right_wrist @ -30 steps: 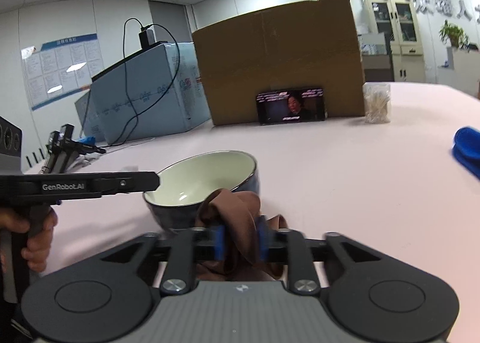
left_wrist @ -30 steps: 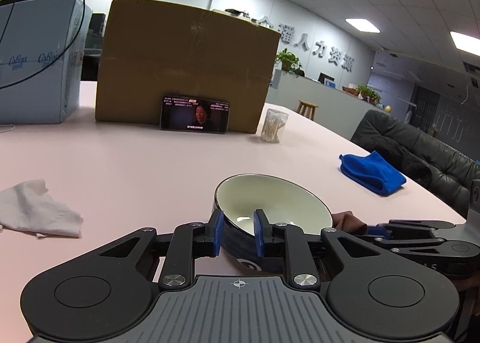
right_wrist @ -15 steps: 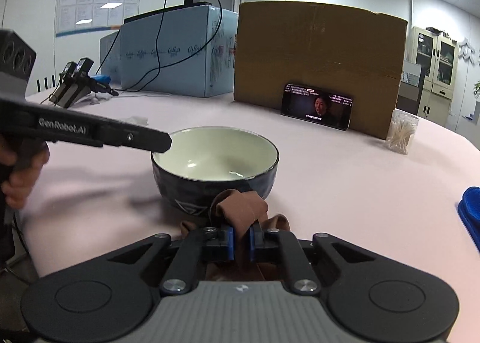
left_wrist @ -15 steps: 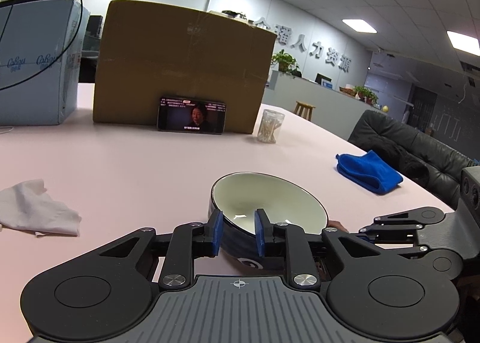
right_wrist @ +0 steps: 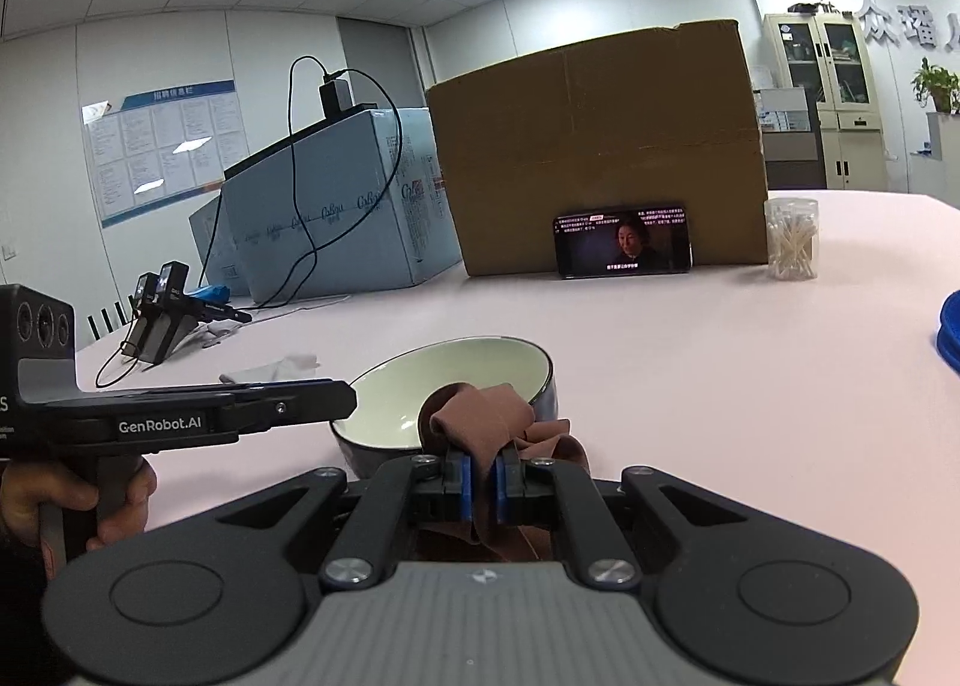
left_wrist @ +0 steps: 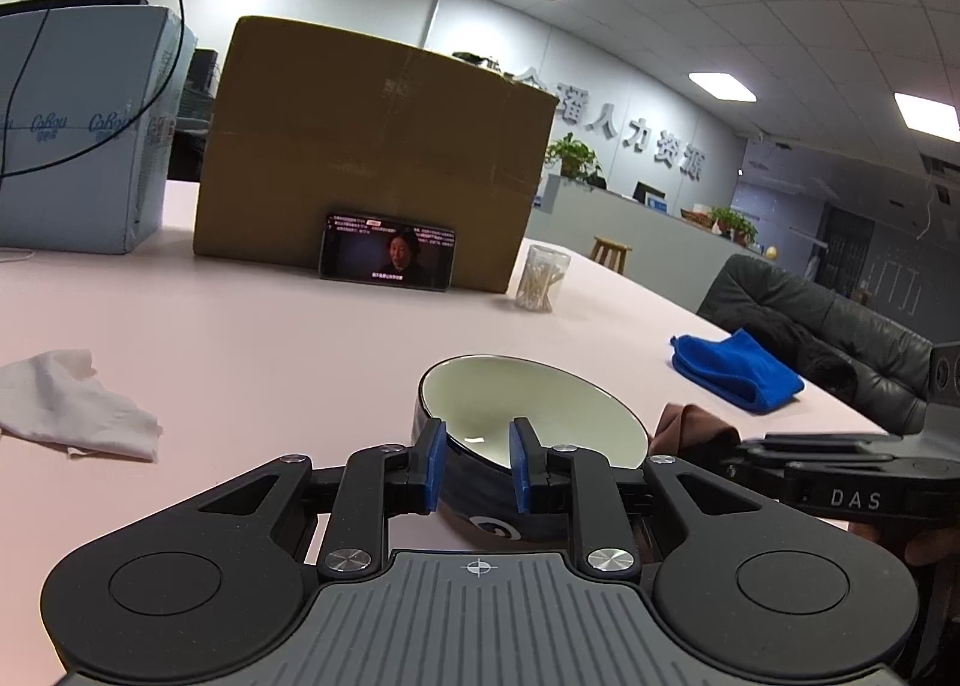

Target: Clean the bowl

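The bowl [left_wrist: 528, 434] sits on the pink counter [left_wrist: 270, 362] in the lower middle of the left wrist view, dark outside and pale inside, tipped a little toward the camera. The left tool [left_wrist: 477, 467] has its blue pads on either side of the near rim and wall, closed as far as the bowl allows, which looks meant to pin the bowl so it will not slide or spin while it is wiped. Whether both pads press firmly is hard to say from this angle, since the wall fills the gap between them.

In the right wrist view the right tool [right_wrist: 483, 482] is clamped tight on a bunched brown cloth [right_wrist: 480, 425], low in the middle of the frame. The cloth's free fold hangs over the bowl's near rim [right_wrist: 456, 380] and reaches into the pale inside, so it is placed to rub the inner wall.

A blue cloth [left_wrist: 735, 371] lies at the right of the left view and a crumpled white tissue [left_wrist: 72, 407] at the left, both well apart from the bowl and apparently spare.
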Motion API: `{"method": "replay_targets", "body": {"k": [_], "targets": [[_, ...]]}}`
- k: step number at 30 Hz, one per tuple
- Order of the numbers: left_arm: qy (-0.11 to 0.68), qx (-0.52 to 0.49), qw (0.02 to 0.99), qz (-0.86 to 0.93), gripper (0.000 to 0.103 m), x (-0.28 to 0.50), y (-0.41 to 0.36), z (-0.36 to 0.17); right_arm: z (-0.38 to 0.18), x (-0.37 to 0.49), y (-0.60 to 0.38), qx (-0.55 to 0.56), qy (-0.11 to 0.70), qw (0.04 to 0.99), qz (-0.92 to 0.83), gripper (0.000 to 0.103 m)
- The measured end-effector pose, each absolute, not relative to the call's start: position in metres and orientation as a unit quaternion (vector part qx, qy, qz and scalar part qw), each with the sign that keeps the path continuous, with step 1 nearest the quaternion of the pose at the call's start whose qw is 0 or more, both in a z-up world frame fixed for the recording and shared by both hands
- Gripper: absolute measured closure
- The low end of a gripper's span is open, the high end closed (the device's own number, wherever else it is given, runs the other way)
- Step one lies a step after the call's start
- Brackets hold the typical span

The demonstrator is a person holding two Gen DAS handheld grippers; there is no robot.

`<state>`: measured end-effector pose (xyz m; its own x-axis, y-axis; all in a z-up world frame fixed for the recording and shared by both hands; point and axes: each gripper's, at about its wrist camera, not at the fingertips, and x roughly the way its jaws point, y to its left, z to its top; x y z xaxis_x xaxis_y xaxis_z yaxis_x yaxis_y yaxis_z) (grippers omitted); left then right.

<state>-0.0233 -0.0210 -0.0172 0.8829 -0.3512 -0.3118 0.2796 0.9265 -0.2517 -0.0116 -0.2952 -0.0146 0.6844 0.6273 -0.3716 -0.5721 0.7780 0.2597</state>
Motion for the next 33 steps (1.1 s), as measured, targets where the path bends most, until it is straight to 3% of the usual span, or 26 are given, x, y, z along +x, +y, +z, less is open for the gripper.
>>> {"method": "replay_targets", "body": {"k": [14,33], "targets": [[0.124,-0.041,0.984,-0.120,0.081,-0.047,-0.031,-0.025,-0.019,-0.015,-0.287,0.050,0.223,0.924,0.308,0.095],[0.135,-0.048,0.978,-0.150,0.081,-0.036,-0.018,-0.021,-0.025,-0.016,-0.275,0.037,0.231,0.920,0.314,0.094]]}}
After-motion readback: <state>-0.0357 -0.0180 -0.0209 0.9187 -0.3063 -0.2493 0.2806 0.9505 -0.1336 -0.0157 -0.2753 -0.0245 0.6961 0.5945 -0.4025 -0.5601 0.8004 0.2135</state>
